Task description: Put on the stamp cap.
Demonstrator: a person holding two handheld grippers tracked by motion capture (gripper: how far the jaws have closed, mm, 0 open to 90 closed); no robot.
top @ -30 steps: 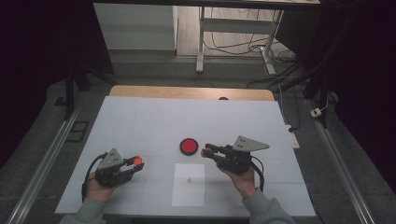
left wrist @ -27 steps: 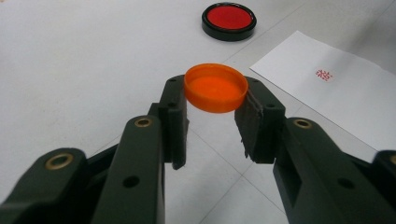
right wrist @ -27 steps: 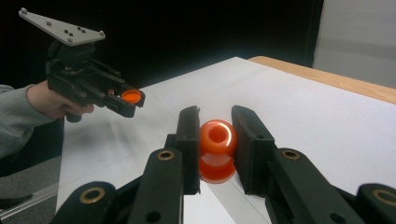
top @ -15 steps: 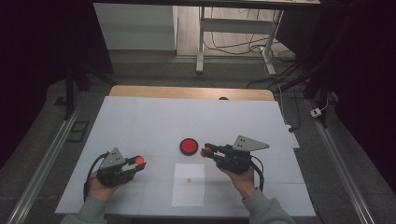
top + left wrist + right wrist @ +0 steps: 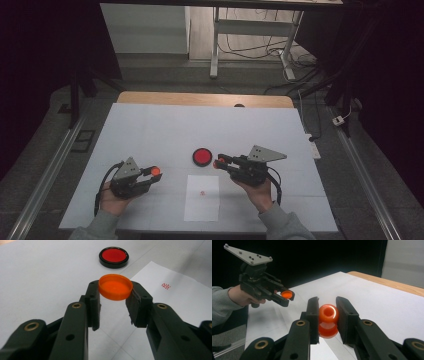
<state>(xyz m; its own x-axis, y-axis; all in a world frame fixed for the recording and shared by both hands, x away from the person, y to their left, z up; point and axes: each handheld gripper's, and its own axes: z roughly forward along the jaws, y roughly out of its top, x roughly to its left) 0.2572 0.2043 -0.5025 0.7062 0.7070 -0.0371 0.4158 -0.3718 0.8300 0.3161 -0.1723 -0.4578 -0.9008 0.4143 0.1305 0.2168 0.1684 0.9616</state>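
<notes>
From above, the left gripper point(image 5: 150, 175) and right gripper point(image 5: 222, 162) hover over the white tabletop point(image 5: 150, 130), flanking a paper sheet point(image 5: 201, 205) with a small red stamp mark, unreadable; a black-rimmed red ink pad point(image 5: 202, 156) lies just beyond. In the left gripper view, the jaws pinch an orange cap point(image 5: 115, 286) by its rim. In the right gripper view, the jaws clamp an orange stamp point(image 5: 328, 320).

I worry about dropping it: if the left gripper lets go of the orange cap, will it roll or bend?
The orange cap looks like thin plastic, so probably light and rather stiff. The left gripper pinches only its rim, so it may slip. Flat and round, it should settle rather than roll.
</notes>
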